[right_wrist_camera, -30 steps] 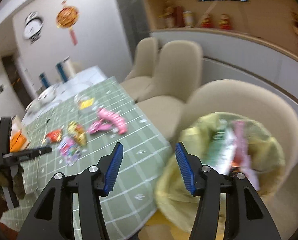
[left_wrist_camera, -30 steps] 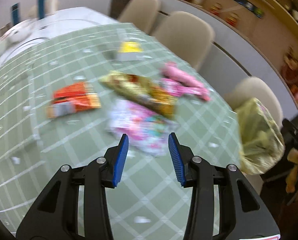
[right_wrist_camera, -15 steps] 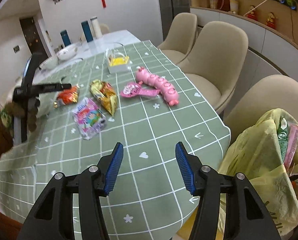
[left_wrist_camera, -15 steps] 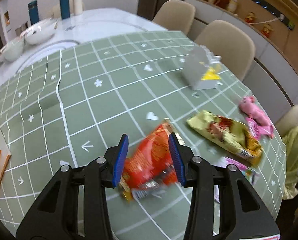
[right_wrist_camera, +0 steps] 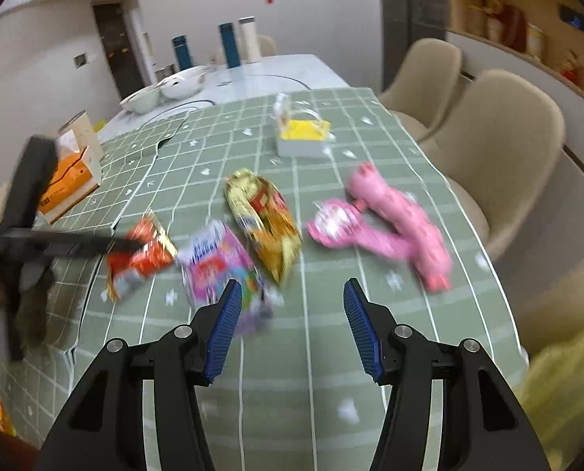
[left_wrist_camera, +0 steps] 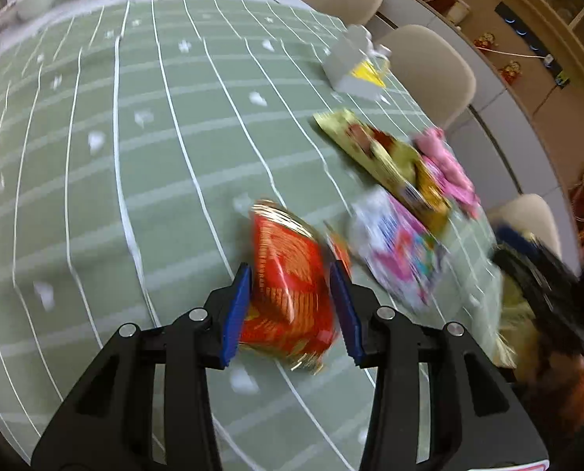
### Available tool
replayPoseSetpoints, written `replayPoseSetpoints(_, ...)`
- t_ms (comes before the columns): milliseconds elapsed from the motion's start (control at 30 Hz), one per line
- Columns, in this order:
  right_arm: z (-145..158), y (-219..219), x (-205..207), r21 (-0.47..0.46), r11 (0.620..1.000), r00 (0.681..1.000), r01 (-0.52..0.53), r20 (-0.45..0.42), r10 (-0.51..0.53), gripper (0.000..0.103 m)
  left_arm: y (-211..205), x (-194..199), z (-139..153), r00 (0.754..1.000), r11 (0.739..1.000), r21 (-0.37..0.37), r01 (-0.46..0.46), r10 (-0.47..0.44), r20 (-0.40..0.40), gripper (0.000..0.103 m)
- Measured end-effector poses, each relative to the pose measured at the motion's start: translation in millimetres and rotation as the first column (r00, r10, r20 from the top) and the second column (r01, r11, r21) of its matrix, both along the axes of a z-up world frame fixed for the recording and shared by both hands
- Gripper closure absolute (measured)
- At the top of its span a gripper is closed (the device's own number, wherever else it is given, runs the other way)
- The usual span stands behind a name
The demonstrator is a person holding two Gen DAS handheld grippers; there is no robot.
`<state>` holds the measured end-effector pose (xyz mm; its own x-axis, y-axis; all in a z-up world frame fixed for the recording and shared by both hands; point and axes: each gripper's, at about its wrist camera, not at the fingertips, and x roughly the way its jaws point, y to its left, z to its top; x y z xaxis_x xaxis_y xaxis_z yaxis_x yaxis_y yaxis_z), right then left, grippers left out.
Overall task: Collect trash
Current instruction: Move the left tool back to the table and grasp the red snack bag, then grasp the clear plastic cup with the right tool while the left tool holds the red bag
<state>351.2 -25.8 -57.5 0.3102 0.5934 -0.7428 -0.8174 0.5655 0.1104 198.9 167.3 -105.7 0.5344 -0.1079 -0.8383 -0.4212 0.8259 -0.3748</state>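
My left gripper (left_wrist_camera: 292, 306) has its blue pads against both sides of a red and gold snack wrapper (left_wrist_camera: 288, 286), lifted and tilted off the green checked tablecloth (left_wrist_camera: 135, 180). The same wrapper shows in the right wrist view (right_wrist_camera: 140, 259) at the tip of the left gripper (right_wrist_camera: 127, 244). My right gripper (right_wrist_camera: 290, 322) is open and empty above the cloth, just right of a pink and white wrapper (right_wrist_camera: 221, 267). A gold wrapper (right_wrist_camera: 264, 219) and pink wrappers (right_wrist_camera: 393, 219) lie beyond it. A yellow trash bag (right_wrist_camera: 566, 396) is at the lower right.
A small white box with a yellow top (right_wrist_camera: 301, 137) stands further back on the table. An orange tissue box (right_wrist_camera: 70, 172) sits at the left edge. Bowls (right_wrist_camera: 174, 86) and bottles (right_wrist_camera: 229, 45) stand at the far end. Beige chairs (right_wrist_camera: 503, 145) line the right side.
My left gripper has closed around the red wrapper and raised it off the cloth. My right gripper has swung left from the trash bag, over the table's wrappers.
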Motion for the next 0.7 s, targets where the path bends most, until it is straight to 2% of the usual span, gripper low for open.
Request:
replayPoseSetpoints(100,-3.8,24.4,13.1,-0.037,0.999,0.999,-0.029,0.042,0.031,0.052,-10.7,-14.7,9.3,1.0,1.0,0.022,0.011,-0.011,0.013,0.063)
replayPoseSetpoints(233,-10.6,33.3,44.7,-0.04,0.999,0.997,0.009,0.071,-0.006,0.052,-11.5,-27.9,22.3,0.999,0.997,0.075,-0.017,0.015,0.03,0.063)
replayPoseSetpoints(367,-29.3,33.1,74.2,-0.06,0.998,0.999,-0.006,-0.038,0.004,0.052,-5.4,-32.0,25.4,0.998,0.996,0.072,-0.051,0.048,0.039,0.063)
replayPoseSetpoints(433,-37.2,25.6,77.0,-0.075,0.997,0.998,0.032,-0.053,-0.036,0.052,-2.9,-32.0,24.2,0.998,0.996,0.072,-0.057,0.054,0.036,0.063)
replayPoseSetpoints(467,-38.2,21.8,74.5,-0.065,0.997,0.997,0.045,-0.06,-0.049,0.052,-1.9,-32.6,23.9,0.998,0.996,0.07,-0.057,0.055,0.036,0.063)
replayPoseSetpoints(533,-38.3,10.2,66.2,-0.029,0.997,0.988,0.068,-0.134,-0.072,0.052,-2.6,-30.8,22.3,0.998,0.996,0.069,-0.055,0.053,0.032,0.063)
replayPoseSetpoints(600,-33.7,1.2,50.9,0.044,0.999,0.972,0.028,-0.236,-0.017,0.052,-3.7,-27.5,20.1,0.999,0.997,0.068,-0.048,0.046,0.028,0.063)
replayPoseSetpoints(633,-29.8,-0.9,44.4,0.06,0.998,0.974,0.016,-0.226,-0.002,0.052,-4.3,-25.5,19.0,0.999,0.997,0.067,-0.047,0.045,0.026,0.063)
replayPoseSetpoints(700,-15.2,-2.2,32.4,0.058,0.998,0.995,0.001,-0.102,0.005,0.052,-5.4,-21.2,16.4,0.999,0.997,0.065,-0.043,0.041,0.023,0.063)
